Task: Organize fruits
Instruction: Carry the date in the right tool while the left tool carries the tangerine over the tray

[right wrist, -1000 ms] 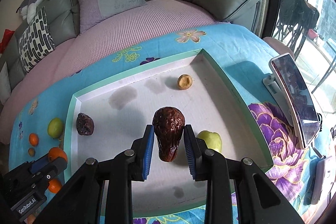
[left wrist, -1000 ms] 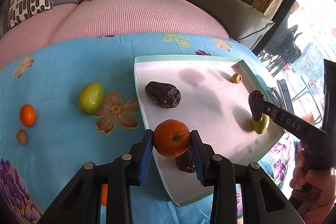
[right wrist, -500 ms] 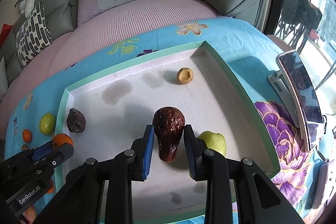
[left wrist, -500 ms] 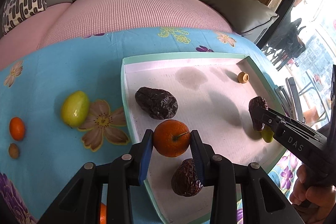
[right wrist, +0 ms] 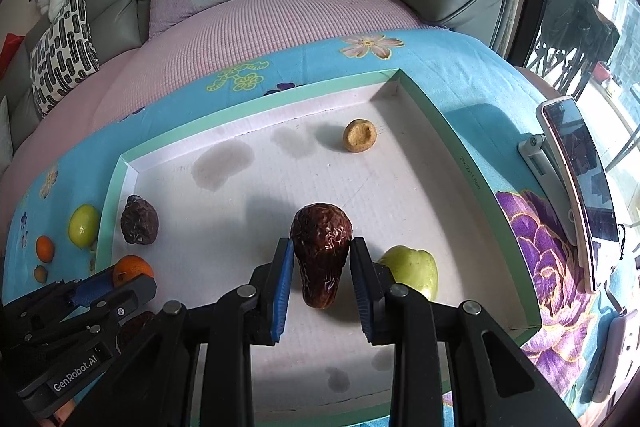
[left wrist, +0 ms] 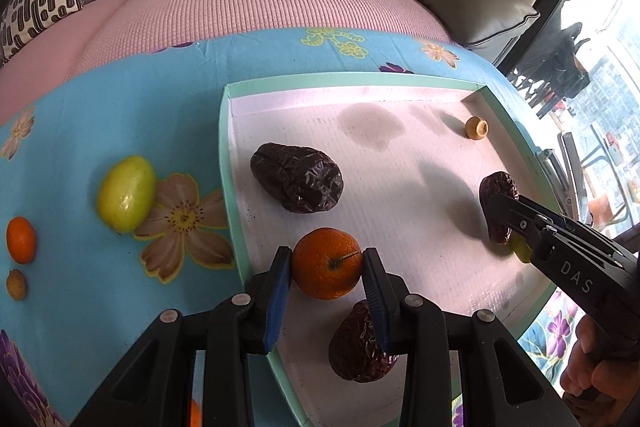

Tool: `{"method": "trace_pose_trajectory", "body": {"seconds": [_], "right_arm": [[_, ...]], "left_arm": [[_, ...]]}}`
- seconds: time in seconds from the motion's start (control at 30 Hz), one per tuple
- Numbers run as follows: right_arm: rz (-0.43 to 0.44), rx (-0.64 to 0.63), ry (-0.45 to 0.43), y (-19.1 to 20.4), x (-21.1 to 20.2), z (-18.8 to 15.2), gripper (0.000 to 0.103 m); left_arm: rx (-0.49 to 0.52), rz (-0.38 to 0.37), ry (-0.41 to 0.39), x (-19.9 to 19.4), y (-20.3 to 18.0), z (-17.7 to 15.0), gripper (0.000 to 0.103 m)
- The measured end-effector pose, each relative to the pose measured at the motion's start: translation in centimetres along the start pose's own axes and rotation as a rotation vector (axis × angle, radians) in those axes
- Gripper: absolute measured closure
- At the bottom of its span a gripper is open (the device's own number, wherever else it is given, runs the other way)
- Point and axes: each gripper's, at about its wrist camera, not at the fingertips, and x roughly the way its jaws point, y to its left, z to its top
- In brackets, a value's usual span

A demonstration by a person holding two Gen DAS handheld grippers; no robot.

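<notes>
Tray [left wrist: 228, 147] nearer, orange [left wrist: 326, 263] between jaws

Tray [left wrist: 226, 155]: shallow, white floor, mint-green rim, on the blue floral cloth.
Orange [left wrist: 326, 263]: round, stem facing the camera, clamped in the left tongs [left wrist: 326, 281] above the tray's near-left part.
Date [right wrist: 320, 251]: dark red-brown, wrinkled, upright, clamped in the right tongs [right wrist: 320, 281].
Green fruit [right wrist: 412, 271]: in the tray, just beside that date.
Two dark dates [left wrist: 298, 177] [left wrist: 360, 343]: lying in the tray.
Tan fruit [right wrist: 359, 135]: small, far right corner.
Outside, on the cloth: green fruit [left wrist: 126, 193], small orange [left wrist: 21, 239], small brown fruit [left wrist: 17, 283].
</notes>
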Motion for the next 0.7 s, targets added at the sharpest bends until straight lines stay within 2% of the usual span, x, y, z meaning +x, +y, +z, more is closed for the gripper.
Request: {"method": "trace_pose_trajectory", "body": {"seconds": [0.57, 0.7], "right_arm": [[0.000, 0.002, 0.002, -0.13, -0.09, 0.01, 0.073], [0.004, -0.003, 0.003, -0.13, -0.09, -0.01, 0.073]], "left_arm": [[0.000, 0.006, 0.007, -0.21, -0.21, 0.14, 0.063], [-0.004, -0.005, 0.000, -0.80, -0.22, 0.14, 0.056]]}}
